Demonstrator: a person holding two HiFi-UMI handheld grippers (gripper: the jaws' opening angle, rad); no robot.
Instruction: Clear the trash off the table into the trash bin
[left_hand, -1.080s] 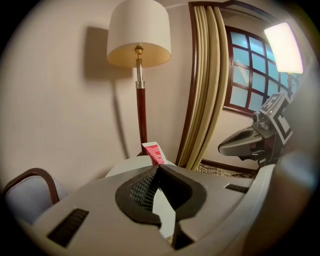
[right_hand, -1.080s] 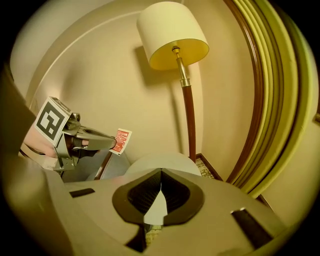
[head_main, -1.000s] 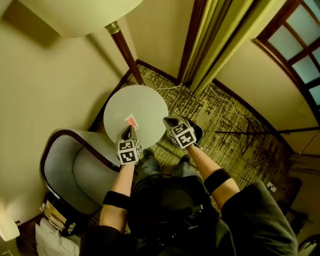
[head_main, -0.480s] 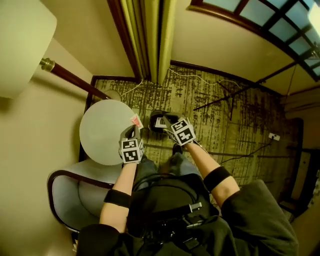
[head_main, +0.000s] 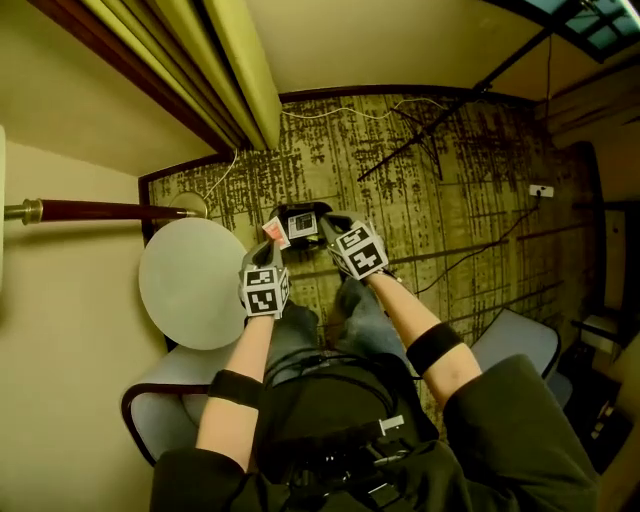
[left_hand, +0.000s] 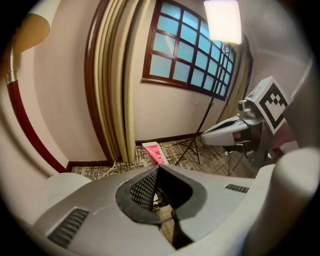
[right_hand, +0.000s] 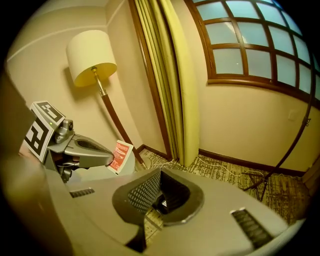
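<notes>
Both grippers have swung off the round table (head_main: 190, 285) and are now over the black trash bin (head_main: 312, 208) on the patterned carpet (head_main: 470, 200). A second ago they were above the tabletop, and the red-and-white packet (head_main: 272, 230) was there with them.

The left gripper (head_main: 266, 246) is clamped shut on that packet. In its own view the jaws meet and the packet sticks out past their tips, and the right gripper view shows it pinched at the left gripper's end. From the head view the packet hangs at the bin's left rim, seemingly above it. Whether it is wholly over the opening cannot be told.

The right gripper (head_main: 330, 224) is closed with nothing between its pads. It points down over the bin's right side, close beside the left gripper. Something with a white label already lies inside the bin. The table stands just left of the bin, and no other trash shows on the part of its top in view.

The step in hand looks like the drop itself, with the carry all but finished. The next move calls for nudging the packet a little further across the bin's mouth and then parting the left jaws. A light, flat packet could flutter or cling to a pad, so a low release over the bin's middle seems safest.
</notes>
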